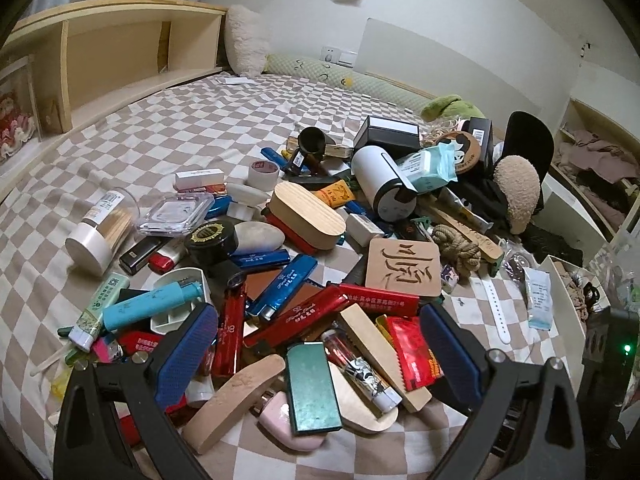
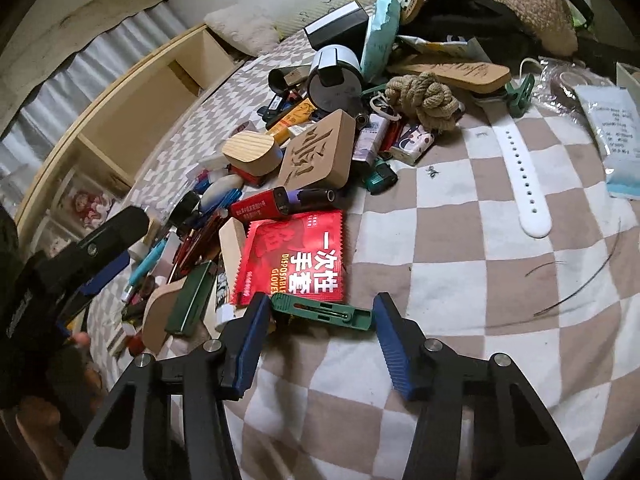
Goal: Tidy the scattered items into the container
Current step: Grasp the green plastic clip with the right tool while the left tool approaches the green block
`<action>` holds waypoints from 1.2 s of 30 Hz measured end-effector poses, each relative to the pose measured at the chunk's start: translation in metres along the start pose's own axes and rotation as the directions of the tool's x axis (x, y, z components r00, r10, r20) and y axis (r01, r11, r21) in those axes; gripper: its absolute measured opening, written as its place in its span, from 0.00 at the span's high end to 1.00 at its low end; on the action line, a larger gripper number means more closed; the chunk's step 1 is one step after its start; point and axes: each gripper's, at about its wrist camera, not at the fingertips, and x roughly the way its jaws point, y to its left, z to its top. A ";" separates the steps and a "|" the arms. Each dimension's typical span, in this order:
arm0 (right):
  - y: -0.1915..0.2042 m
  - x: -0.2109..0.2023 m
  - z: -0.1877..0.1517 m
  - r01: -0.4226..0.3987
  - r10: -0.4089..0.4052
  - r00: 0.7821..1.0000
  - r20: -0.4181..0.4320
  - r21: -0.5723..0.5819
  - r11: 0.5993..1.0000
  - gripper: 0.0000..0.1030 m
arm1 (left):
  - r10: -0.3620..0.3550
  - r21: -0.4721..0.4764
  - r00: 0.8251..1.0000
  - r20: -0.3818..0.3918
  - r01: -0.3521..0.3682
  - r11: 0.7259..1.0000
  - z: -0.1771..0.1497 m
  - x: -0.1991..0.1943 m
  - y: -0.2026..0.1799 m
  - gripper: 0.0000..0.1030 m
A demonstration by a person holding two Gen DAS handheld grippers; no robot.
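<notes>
Spanning the green clip (image 2: 320, 312) end to end, our right gripper (image 2: 320, 316) gapes wide; left gripper (image 1: 320, 332) likewise spread.

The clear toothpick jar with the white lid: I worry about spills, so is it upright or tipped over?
Tipped over. The clear toothpick jar lies on its side on the checkered bedspread, white lid still on.

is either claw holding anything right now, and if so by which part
Nothing is held. The left claw is open above the pile, and the right claw is open with the green clip lying between its fingers, ungripped.
</notes>
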 end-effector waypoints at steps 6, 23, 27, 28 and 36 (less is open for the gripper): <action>-0.016 -0.026 -0.001 0.021 -0.021 0.999 0.032 0.019 1.000 0.48 | -0.011 -0.007 1.000 0.011 0.011 1.000 -0.001 -0.005 0.004 0.11; -0.073 -0.111 0.003 0.037 -0.059 0.984 0.169 0.133 0.990 0.47 | 0.013 0.114 0.989 -0.149 0.004 0.994 -0.031 0.019 -0.022 0.63; -0.078 -0.113 0.000 0.026 -0.049 0.985 0.164 0.143 0.989 0.47 | 0.058 0.100 0.986 -0.153 -0.043 0.994 -0.032 0.021 -0.017 0.63; -0.078 -0.112 0.000 0.022 -0.046 0.986 0.163 0.143 0.989 0.47 | 0.074 0.095 0.986 -0.151 -0.060 0.994 -0.032 0.020 -0.016 0.63; -0.076 -0.110 -0.001 0.009 -0.030 0.987 0.158 0.133 0.991 0.47 | 0.130 0.119 0.973 -0.192 -0.108 0.987 -0.041 0.028 -0.019 0.63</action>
